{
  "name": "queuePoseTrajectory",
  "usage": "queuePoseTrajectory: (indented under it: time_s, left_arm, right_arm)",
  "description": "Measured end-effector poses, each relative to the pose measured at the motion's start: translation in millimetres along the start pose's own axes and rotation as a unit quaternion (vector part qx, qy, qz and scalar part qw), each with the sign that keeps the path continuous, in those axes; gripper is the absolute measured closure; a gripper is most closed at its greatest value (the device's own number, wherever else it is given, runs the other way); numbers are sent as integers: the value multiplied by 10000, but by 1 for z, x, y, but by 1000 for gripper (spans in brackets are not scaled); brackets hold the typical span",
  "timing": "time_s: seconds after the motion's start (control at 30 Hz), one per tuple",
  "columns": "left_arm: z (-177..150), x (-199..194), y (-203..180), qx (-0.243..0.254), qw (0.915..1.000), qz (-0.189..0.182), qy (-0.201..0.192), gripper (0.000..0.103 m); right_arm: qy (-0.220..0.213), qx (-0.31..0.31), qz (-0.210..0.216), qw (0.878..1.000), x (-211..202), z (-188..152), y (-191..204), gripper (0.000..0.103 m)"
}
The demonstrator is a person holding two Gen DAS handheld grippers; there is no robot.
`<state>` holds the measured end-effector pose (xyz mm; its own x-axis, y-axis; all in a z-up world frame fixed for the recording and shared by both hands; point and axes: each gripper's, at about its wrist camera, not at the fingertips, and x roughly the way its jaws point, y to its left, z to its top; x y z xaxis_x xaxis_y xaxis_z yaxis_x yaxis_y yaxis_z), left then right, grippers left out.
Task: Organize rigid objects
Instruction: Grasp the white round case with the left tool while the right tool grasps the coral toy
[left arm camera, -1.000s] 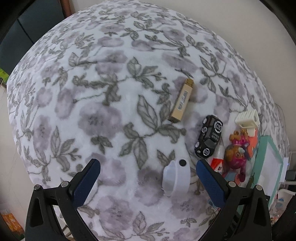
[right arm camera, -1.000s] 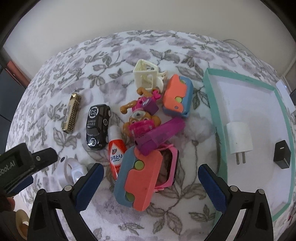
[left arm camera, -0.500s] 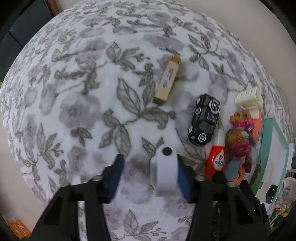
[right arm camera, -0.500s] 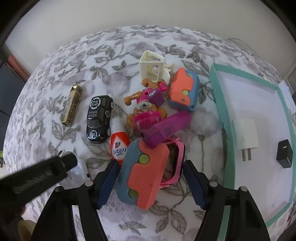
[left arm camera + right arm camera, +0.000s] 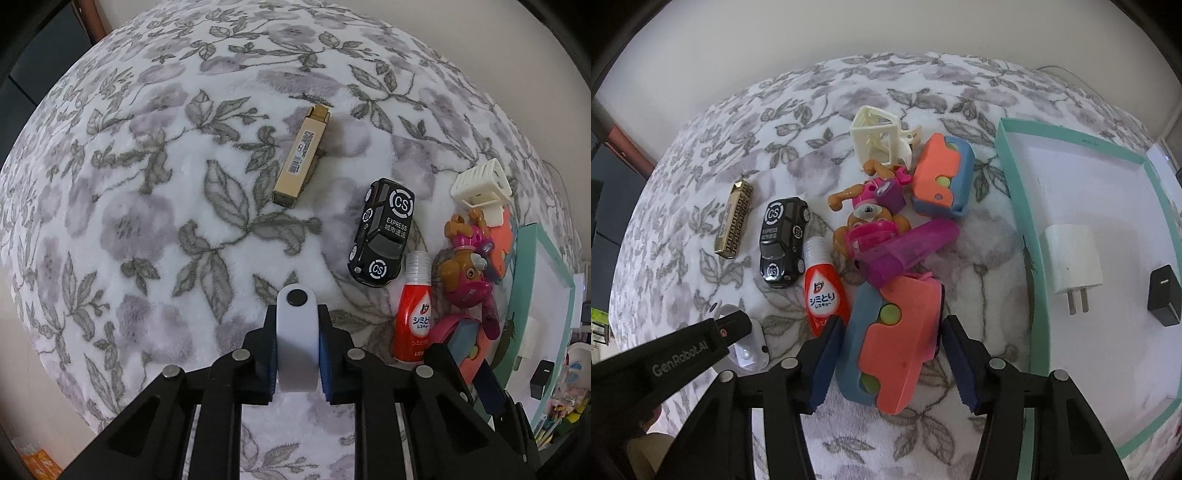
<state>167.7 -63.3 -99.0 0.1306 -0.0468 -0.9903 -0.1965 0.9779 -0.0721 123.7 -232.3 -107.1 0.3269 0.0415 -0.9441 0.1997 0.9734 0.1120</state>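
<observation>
**A:** In the teal tray (image 5: 1015, 177), only a white charger (image 5: 1071, 258) and a black adapter (image 5: 1163, 295). Early days, then?

**B:** Looks so. Out on the floral blanket (image 5: 147, 221), apart from the tray and unsorted: a gold bar (image 5: 301, 158), a black toy car (image 5: 382, 236), a red bottle (image 5: 413, 317), a dog figure (image 5: 871, 221), a cream basket (image 5: 879, 140), a magenta piece (image 5: 912, 247) and a far orange-and-blue toy (image 5: 942, 181). Most of the job left, going by that.

**A:** And in hand?

**B:** Pinched by its long sides in the left tool (image 5: 295, 354): a white oblong piece (image 5: 296, 332), low over the blanket, near the red bottle. Bracketed by the right tool (image 5: 890, 365): the near orange-and-blue toy (image 5: 894, 343), lying on the blanket beside the tray, pads close on either side. Impossible to say whether pressing or merely flanking.

**A:** Anything hidden?

**B:** Plenty. Hard to name the white piece at all; rear end buried between the left pads, and from the right wrist mostly covered by the left tool's arm. Something pink under the near toy, only an edge showing. Tray's far corner cut off by the lens. Beyond the tray, blurred clutter, not worth guessing at.
</observation>
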Motion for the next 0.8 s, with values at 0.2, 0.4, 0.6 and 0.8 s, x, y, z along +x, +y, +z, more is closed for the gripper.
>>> queuePoseTrajectory:
  time_s: [0.2,0.4,0.6,0.8]
  left_arm:
    - [-1,-12,12,-115,9999,-64,-64,84]
    - [4,-29,19,-201,9994,-183,-217,84]
    - [7,-46,30,-294,9984,-244,-417,84]
    - [6,-58,34,-363,9970,-330,-600,84]
  right_arm:
    - [53,85,213,9997,-9,2,-2,53]
    - [190,200,334,9991,-8,1,-5,54]
    - [196,459,566,9971,-15,3,-18,54]
    - [125,514,649,9965,-25,7,-20,55]
